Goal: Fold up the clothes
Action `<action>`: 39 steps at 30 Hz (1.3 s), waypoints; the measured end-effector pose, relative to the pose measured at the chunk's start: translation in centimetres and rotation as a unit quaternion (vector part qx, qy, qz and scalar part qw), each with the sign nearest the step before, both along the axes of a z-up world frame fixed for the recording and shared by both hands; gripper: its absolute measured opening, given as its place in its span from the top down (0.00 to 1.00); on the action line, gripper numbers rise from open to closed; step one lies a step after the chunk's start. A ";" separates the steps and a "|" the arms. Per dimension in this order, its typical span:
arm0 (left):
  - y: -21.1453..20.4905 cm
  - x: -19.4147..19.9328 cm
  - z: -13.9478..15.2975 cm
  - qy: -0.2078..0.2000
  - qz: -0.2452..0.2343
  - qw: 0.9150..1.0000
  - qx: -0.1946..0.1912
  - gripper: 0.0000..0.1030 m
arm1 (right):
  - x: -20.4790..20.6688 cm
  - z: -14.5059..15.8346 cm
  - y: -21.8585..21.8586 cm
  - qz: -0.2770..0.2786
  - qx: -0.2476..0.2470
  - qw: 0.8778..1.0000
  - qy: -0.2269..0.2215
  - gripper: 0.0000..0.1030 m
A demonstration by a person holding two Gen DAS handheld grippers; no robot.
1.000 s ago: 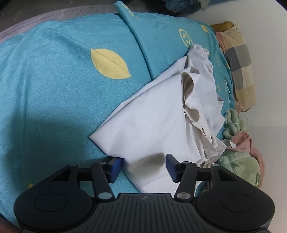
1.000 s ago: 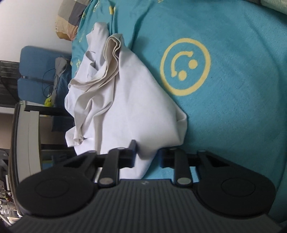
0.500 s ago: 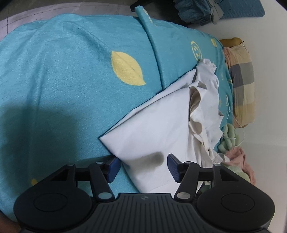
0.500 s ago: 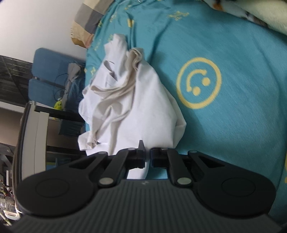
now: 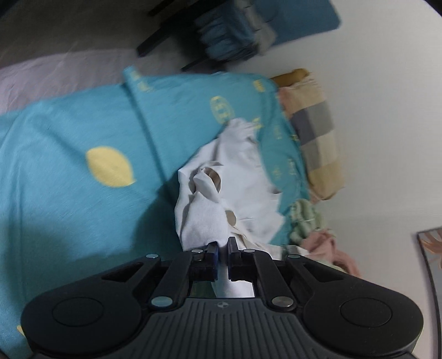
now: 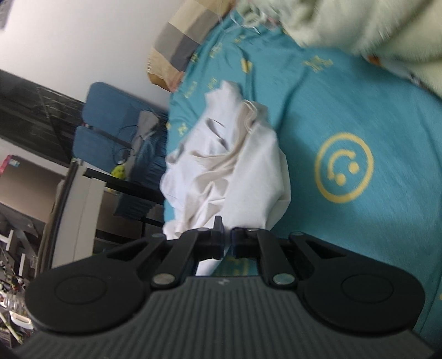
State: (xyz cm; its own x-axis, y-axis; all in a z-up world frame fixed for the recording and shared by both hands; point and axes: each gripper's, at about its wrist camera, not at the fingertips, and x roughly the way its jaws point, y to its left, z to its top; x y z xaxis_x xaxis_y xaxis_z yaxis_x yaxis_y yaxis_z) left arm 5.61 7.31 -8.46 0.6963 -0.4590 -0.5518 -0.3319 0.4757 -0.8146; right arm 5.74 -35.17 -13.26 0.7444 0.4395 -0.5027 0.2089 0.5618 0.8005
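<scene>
A white garment (image 5: pixel 218 201) lies crumpled on a teal bedsheet (image 5: pixel 69 198) with yellow prints. My left gripper (image 5: pixel 222 250) is shut on the garment's near edge, and the cloth rises bunched from the bed to its jaws. In the right wrist view the same white garment (image 6: pixel 234 171) hangs from my right gripper (image 6: pixel 227 240), which is shut on another part of its edge. Both views are motion-blurred.
A checked pillow (image 5: pixel 317 138) lies at the bed's head by the white wall. A pile of green and pink clothes (image 5: pixel 312 223) sits beside the garment. A pale green blanket (image 6: pixel 345 24) lies at the far right. A blue chair (image 6: pixel 110 127) and shelves stand beside the bed.
Both grippers closed on the garment's edge, the right first, then the left. Both have lifted, pulling the flat cloth up into a bunched shape.
</scene>
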 end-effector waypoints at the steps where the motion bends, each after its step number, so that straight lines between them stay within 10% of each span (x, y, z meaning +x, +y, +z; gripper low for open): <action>1: -0.2 -0.4 1.3 -0.011 -0.005 1.000 0.007 0.95 | -0.2 0.9 -0.1 -0.001 -0.001 1.000 -0.009 0.92; 15: -0.5 -18.5 8.5 -0.008 -0.043 0.999 0.027 0.95 | -16.6 6.1 -1.1 0.014 -0.005 0.999 -0.039 0.92; 20: -0.2 -17.6 8.7 -0.004 -0.038 0.999 0.009 0.95 | -20.0 6.1 -1.5 0.006 0.013 0.999 -0.038 0.92; 28: -0.1 -13.9 9.0 0.001 -0.028 0.999 -0.018 0.95 | -13.4 7.7 -1.3 -0.009 0.023 0.999 -0.028 0.92; 39: -0.6 2.5 5.2 0.014 -0.006 1.000 -0.018 0.94 | 2.4 6.5 -0.7 -0.020 0.017 0.999 0.021 0.92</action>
State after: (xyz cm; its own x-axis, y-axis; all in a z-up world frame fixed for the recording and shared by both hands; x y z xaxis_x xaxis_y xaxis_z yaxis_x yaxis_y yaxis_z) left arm 8.15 6.72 -3.28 0.6753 -0.4869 -0.5541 -0.3500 0.4497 -0.8217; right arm 8.11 -35.84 -6.80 0.7398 0.4281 -0.5192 0.2642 0.5248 0.8092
